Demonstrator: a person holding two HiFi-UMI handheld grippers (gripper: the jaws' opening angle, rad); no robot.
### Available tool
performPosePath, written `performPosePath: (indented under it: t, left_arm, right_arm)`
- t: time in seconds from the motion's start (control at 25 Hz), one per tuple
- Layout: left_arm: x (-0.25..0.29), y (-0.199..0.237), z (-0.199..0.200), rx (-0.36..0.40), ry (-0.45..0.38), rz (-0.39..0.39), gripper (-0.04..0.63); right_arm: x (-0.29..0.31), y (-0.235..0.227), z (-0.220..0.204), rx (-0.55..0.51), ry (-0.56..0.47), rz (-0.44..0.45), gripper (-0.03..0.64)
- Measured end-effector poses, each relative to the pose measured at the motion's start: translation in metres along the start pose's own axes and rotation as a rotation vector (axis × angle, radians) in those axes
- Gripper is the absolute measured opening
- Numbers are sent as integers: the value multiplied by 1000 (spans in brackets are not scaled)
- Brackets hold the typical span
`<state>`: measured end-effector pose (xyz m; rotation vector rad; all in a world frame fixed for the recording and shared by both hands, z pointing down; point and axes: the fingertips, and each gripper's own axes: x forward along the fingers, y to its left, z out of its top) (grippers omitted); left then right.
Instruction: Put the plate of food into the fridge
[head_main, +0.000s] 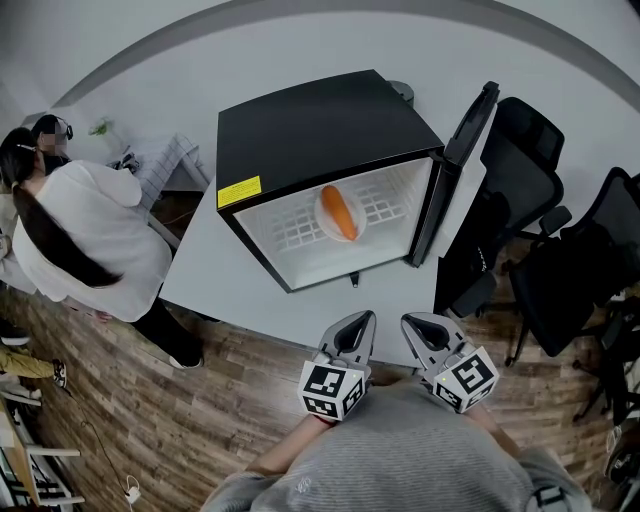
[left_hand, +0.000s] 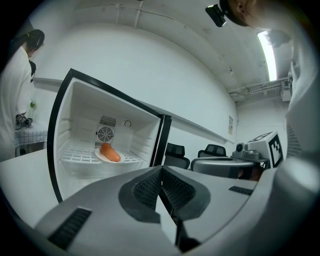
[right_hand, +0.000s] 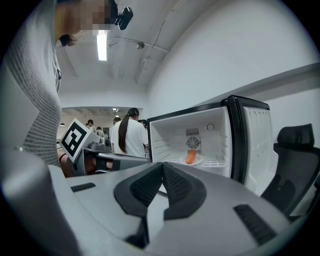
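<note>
A small black fridge (head_main: 310, 130) stands on the white table (head_main: 230, 290) with its door (head_main: 462, 165) swung open to the right. On its white wire shelf rests a white plate (head_main: 330, 222) carrying an orange sausage-shaped piece of food (head_main: 339, 212); the plate (left_hand: 102, 157) also shows in the left gripper view and the plate (right_hand: 196, 160) in the right gripper view. My left gripper (head_main: 362, 318) and right gripper (head_main: 412, 322) hang side by side near the table's front edge, well short of the fridge. Both are shut and hold nothing.
Black office chairs (head_main: 540, 200) stand to the right of the table, close to the open door. A person in a white top (head_main: 85, 240) stands at the left by another desk. Wood floor lies in front of the table.
</note>
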<state>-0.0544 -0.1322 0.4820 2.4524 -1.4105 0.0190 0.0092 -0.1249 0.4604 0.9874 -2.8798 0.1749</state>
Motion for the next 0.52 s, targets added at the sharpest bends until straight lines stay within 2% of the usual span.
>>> performPosePath:
  t: [0.52]
  left_arm:
    - [2,4,-3,-6,12,-4,11]
  right_arm:
    - [7,0,-1,2,-1,3,14]
